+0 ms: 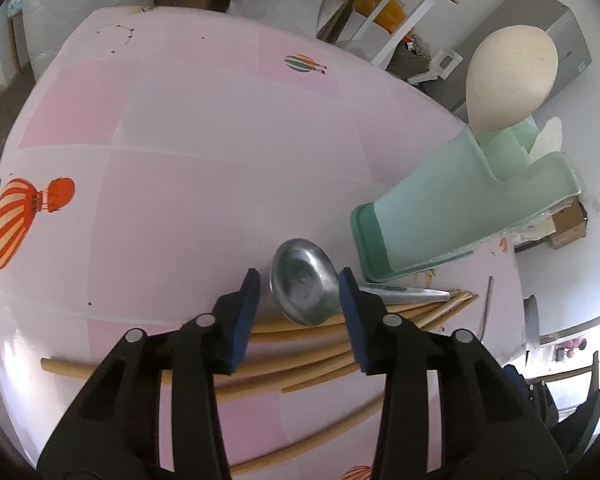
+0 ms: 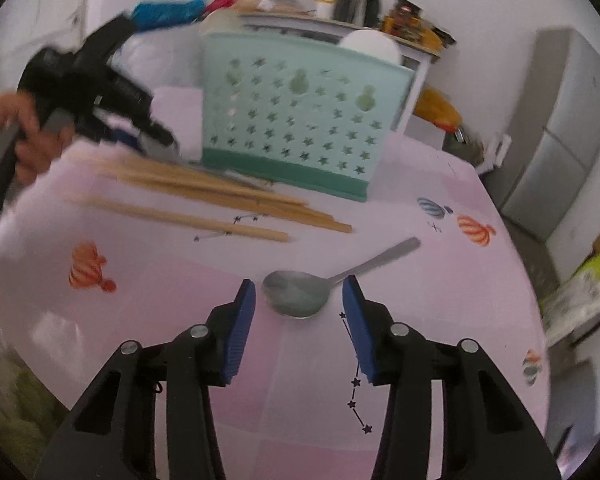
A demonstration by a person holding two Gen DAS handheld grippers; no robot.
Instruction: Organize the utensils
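While both spoons lie untouched on the pink tablecloth [image 1: 180,128] near the green utensil holder [image 1: 440,200], the left gripper [image 1: 300,284] brackets a steel spoon's [image 1: 304,280] bowl unclenched, the right gripper [image 2: 300,292] likewise brackets another spoon [image 2: 300,292]; pickup needs closing.

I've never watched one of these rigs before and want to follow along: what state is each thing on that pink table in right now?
Left gripper: open, blue pads either side of the ladle bowl.
Round steel ladle: lying across the chopsticks.
Wooden chopsticks: loose, scattered flat.
Right gripper: open, pads clear of the spoon.
Flat steel spoon: lying bowl-up on the cloth.
Mint-green plastic utensil holder: upright.
Pale wooden spatula: standing in the holder.
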